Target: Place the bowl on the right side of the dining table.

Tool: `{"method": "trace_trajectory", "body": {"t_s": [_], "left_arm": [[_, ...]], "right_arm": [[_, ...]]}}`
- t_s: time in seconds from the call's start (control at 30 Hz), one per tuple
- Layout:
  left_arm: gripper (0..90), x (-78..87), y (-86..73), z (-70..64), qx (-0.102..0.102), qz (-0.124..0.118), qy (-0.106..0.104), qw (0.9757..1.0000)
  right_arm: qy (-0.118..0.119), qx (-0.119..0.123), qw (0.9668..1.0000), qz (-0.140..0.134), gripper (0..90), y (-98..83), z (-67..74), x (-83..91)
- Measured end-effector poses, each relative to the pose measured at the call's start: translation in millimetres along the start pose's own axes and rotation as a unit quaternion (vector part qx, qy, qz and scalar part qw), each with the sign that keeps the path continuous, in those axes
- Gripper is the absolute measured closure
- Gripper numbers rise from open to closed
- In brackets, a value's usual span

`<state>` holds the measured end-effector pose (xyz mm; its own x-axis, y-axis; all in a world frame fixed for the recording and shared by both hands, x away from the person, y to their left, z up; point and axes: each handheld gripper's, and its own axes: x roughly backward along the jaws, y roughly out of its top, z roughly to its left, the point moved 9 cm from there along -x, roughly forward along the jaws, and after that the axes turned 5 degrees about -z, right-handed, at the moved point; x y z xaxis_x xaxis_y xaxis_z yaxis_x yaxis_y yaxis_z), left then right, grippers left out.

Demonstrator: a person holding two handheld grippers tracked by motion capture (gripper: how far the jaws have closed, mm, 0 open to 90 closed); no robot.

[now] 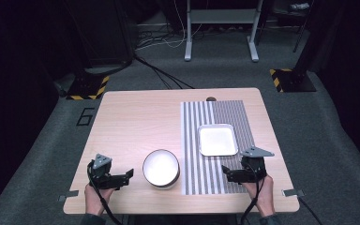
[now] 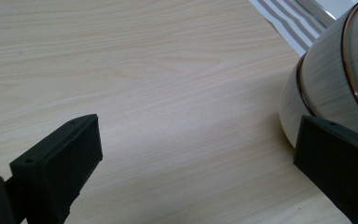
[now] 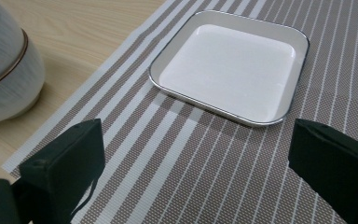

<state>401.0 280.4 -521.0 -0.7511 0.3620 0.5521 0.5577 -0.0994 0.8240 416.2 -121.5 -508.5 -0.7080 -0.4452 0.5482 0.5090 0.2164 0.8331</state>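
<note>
A white bowl [image 1: 161,168] with a thin brown rim line stands on the wooden table [image 1: 136,122], just left of a striped placemat [image 1: 215,140]. A white square plate [image 1: 218,139] lies on that placemat. My left gripper [image 1: 130,175] rests near the table's front left, open, its jaws pointing right toward the bowl [image 2: 335,79]. My right gripper [image 1: 225,172] sits over the placemat's front right part, open, jaws pointing left. In the right gripper view the plate [image 3: 230,65] lies ahead on the placemat [image 3: 191,163], and the bowl [image 3: 4,65] is at the left.
A small dark round thing [image 1: 211,99] sits at the table's far edge. Metal clips [image 1: 70,194] stick out at the front corners. Beyond the table are grey carpet, cables and a metal stand [image 1: 220,28].
</note>
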Motion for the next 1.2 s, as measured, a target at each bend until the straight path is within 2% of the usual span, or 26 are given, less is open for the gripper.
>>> {"method": "trace_trajectory", "body": {"t_s": [0.33,0.7,0.93,1.2], "left_arm": [[1.0,3.3,11.1,-3.5,-0.011,-0.009,-0.005,0.9999],[1.0,2.5,20.1,-15.6,-0.023,-0.012,-0.018,0.9995],[0.9,2.0,26.5,-22.1,-0.028,-0.017,-0.026,0.9991],[0.9,-0.5,33.2,-28.3,-0.036,-0.021,-0.031,0.9987]], "right_arm": [[0.021,0.023,0.9995,-0.006,4.3,14.4,21.0,-4.7],[0.040,0.031,0.9987,-0.007,5.0,23.1,35.4,-10.3],[0.048,0.044,0.9979,-0.002,5.0,27.9,47.2,-14.5],[0.059,0.069,0.9959,-0.006,4.9,42.0,62.6,-20.8]]}}
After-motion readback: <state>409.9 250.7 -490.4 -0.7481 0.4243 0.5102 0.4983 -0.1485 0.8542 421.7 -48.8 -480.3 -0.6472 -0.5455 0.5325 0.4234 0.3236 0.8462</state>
